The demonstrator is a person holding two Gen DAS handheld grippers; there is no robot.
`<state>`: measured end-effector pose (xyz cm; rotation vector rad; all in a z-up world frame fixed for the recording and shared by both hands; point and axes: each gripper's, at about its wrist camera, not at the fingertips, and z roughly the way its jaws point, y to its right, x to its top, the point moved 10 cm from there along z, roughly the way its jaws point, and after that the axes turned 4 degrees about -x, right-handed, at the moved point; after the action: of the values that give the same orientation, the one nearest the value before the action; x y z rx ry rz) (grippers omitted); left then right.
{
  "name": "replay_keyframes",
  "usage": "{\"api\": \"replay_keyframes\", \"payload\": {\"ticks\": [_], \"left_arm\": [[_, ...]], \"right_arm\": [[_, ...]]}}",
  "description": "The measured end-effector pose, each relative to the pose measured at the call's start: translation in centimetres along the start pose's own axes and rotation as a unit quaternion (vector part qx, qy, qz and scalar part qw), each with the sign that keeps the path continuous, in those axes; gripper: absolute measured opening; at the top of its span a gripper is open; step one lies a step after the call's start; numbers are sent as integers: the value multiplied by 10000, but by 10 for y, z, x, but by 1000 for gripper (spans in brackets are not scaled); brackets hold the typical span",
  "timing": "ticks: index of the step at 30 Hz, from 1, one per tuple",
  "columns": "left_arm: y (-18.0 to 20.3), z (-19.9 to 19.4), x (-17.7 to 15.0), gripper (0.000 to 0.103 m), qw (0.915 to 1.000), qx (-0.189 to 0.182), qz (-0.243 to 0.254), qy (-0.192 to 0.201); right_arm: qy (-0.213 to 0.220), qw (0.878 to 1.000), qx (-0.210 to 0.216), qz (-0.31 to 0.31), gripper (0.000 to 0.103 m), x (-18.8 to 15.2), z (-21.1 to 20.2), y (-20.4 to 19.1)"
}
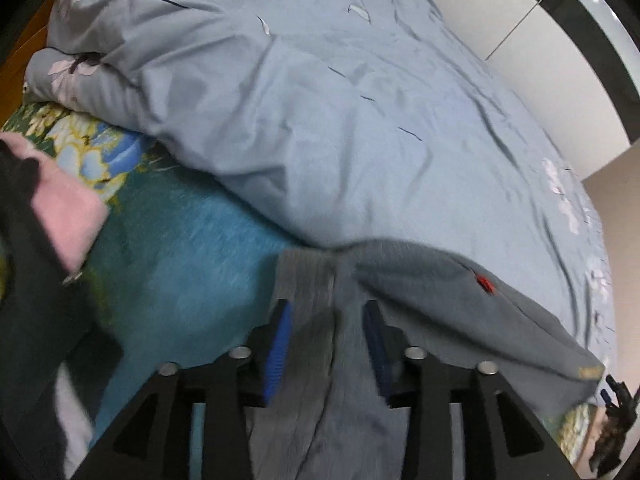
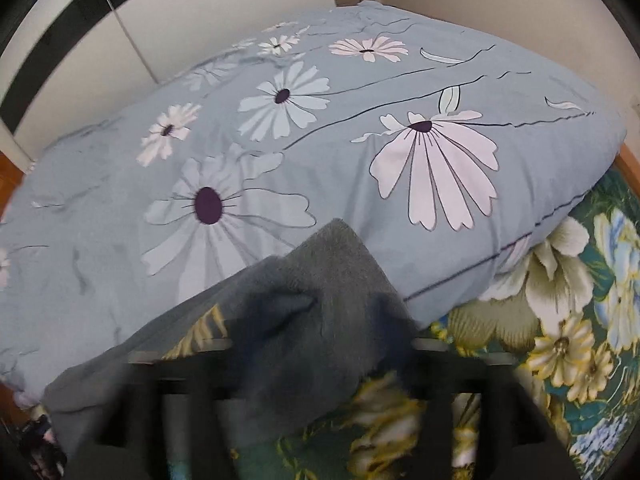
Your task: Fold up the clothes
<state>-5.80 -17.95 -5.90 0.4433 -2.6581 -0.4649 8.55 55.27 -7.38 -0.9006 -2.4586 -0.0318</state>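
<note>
Bed (image 1: 168, 240) — both grippers (image 1: 326, 344) (image 2: 316, 344) clamp grey garment (image 1: 440, 280).

Soft even light, fisheye-bent edges, foreground motion blur.

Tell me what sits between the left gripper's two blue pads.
Grey garment cloth: a bunched fold runs between the left gripper's blue pads, as the left wrist view shows. Blur hides whether the pads actually pinch it.
</note>
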Motion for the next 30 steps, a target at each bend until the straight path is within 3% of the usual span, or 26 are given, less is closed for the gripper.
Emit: {"api": "replay_keyframes", "payload": {"ticks": [4, 10, 13, 15, 19, 24, 26, 28, 30], "left_arm": [[-24, -43, -36, 53, 9996, 76, -188, 214], [-75, -90, -119, 54, 9960, 167, -835, 275], [-94, -101, -161, 54, 9901, -161, -1379, 191], [-92, -98, -177, 54, 9836, -602, -1697, 57], [-71, -89, -184, 54, 9806, -938, -1722, -68], [-46, -64, -175, 54, 9780, -1180, -1715, -144], [-42, -55, -172, 52, 9760, -1182, -1823, -122], [-45, -51, -173, 50, 9760, -1073, -1896, -82], [-49, -46, -174, 41, 9753, -975, -1983, -38]], "right_arm": [[269, 9996, 92, -88, 69, -21, -43, 15], [92, 9996, 42, 263, 69, -124, -94, 82], [-126, 9959, 33, 896, 69, -181, -109, 134], [-209, 9889, 135, 1468, 69, -209, -114, 162], [-388, 9653, 515, 2532, 69, -257, -112, 189], [-398, 9524, 804, 2913, 67, -268, -101, 181], [-402, 9466, 919, 3064, 61, -273, -97, 178], [-405, 9404, 1033, 3214, 47, -277, -93, 174], [-409, 9339, 1148, 3362, 40, -281, -89, 171]]}}
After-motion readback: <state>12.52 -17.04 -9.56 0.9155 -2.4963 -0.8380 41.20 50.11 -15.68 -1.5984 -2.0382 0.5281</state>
